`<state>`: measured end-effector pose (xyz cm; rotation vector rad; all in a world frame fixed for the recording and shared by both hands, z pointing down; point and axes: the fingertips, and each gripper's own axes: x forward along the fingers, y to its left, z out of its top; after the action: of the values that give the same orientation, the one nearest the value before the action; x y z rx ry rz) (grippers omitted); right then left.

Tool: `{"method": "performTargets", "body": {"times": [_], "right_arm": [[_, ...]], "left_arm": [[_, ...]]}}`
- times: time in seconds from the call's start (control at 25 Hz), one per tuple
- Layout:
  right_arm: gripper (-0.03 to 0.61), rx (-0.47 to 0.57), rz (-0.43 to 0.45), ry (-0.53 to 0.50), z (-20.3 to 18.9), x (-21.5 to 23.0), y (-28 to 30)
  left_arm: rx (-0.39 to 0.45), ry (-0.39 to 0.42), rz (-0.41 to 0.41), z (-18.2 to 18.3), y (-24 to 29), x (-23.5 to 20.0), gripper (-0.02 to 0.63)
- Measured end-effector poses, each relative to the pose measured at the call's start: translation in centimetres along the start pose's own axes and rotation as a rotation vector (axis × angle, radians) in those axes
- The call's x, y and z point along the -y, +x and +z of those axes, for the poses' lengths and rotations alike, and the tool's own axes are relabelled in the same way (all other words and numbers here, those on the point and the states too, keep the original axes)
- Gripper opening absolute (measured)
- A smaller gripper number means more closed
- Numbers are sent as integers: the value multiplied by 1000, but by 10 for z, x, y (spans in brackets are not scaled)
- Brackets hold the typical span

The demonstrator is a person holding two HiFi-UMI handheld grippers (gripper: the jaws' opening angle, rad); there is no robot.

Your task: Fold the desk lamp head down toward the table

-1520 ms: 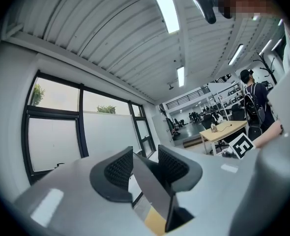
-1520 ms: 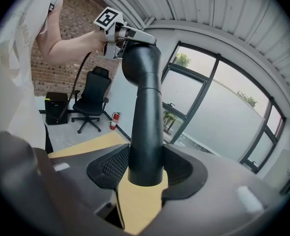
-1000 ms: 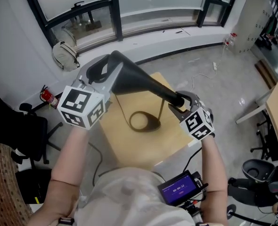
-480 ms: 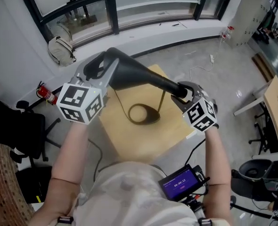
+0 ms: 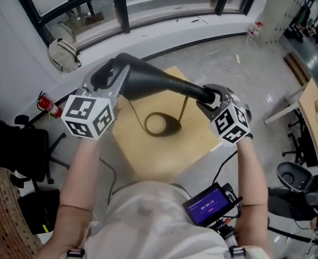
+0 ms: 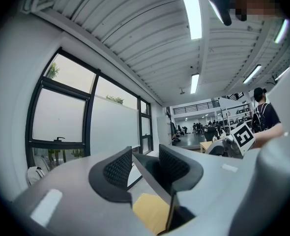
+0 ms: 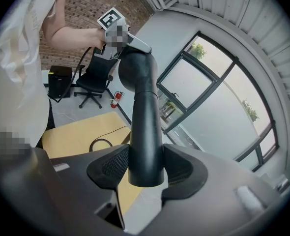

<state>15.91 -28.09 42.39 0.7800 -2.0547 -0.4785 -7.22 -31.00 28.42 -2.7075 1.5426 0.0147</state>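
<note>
In the head view we see the black lamp head (image 5: 148, 82) slanting above the wooden worktop (image 5: 148, 158), with the left gripper (image 5: 111, 74) at its wide end and the right gripper (image 5: 210, 97) at its narrow end. In the left gripper view the fingers (image 6: 119, 167) are spread and have just been opening, with the lamp head's thin edge between them. In the right gripper view the fingers (image 7: 113, 166) pinch the narrow end.

Cone-shaped plastic desk lamp head (image 5: 153, 84): matte black. Square wooden table top (image 5: 148, 161): pale yellow. Left gripper (image 6: 145, 167), right gripper (image 7: 146, 167): grey, black textured pads, black-and-white marker cubes.
</note>
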Motion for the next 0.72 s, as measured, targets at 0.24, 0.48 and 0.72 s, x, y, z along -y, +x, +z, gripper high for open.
{"method": "performTargets", "body": {"times": [0.24, 0.48, 0.72], "right_arm": [[225, -14, -2, -10, 0, -3, -1], [225, -26, -6, -38, 1, -3, -2], [226, -45, -8, -59, 1, -1, -5]], "left_arm": [[2, -19, -6, -8, -4, -2, 173], [-13, -56, -7, -22, -7, -8, 175], [-16, -86, -13, -27, -7, -9, 175]]}}
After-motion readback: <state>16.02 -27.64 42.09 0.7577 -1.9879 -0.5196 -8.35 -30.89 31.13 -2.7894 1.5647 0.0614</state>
